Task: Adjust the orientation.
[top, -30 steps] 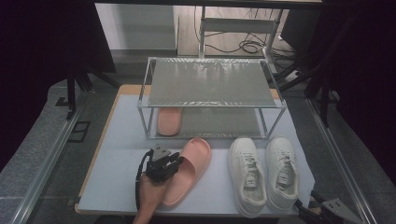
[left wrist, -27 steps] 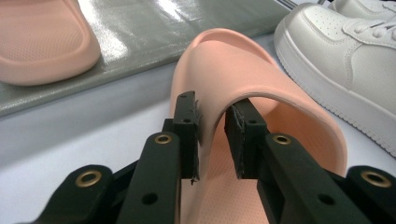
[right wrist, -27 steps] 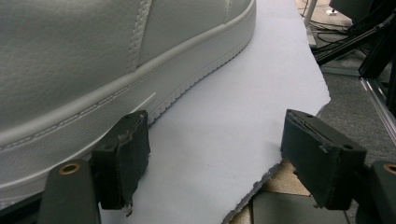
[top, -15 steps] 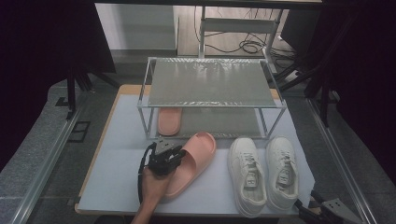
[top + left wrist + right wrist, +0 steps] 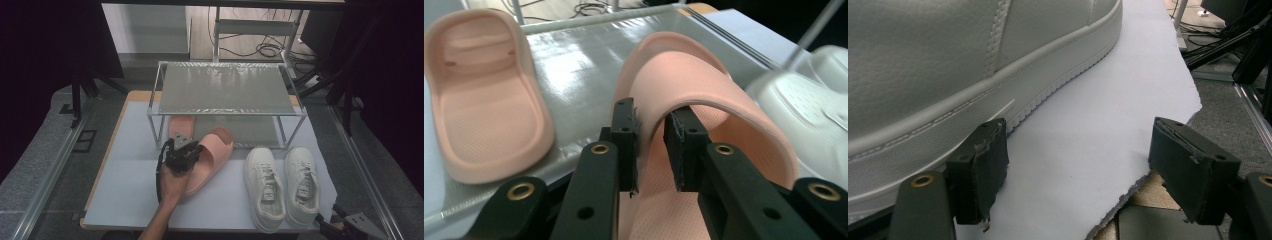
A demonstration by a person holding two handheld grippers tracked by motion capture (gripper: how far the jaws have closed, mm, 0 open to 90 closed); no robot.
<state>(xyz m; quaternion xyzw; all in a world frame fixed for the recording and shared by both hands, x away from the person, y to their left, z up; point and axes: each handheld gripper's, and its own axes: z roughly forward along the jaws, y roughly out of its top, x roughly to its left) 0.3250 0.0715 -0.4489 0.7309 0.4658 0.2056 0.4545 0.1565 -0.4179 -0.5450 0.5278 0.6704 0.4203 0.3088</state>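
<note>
My left hand-held gripper (image 5: pixel 651 145) is clamped on the pink slipper's (image 5: pixel 704 85) strap, holding it just before the shoe rack (image 5: pixel 227 112) beside its mate (image 5: pixel 484 100). My right hand-held gripper (image 5: pixel 1080 165) waits apart.

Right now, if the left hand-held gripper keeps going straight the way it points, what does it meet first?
Probably the rack's lower shelf: the left hand-held gripper, shut on the pink slipper's strap, points there beside the other pink slipper. Depth is unclear.

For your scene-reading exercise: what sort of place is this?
Probably a lab-style recording setup, not a home: a covered table inside a metal frame, loose cables on the floor behind, and a staged shoe rack.
</note>
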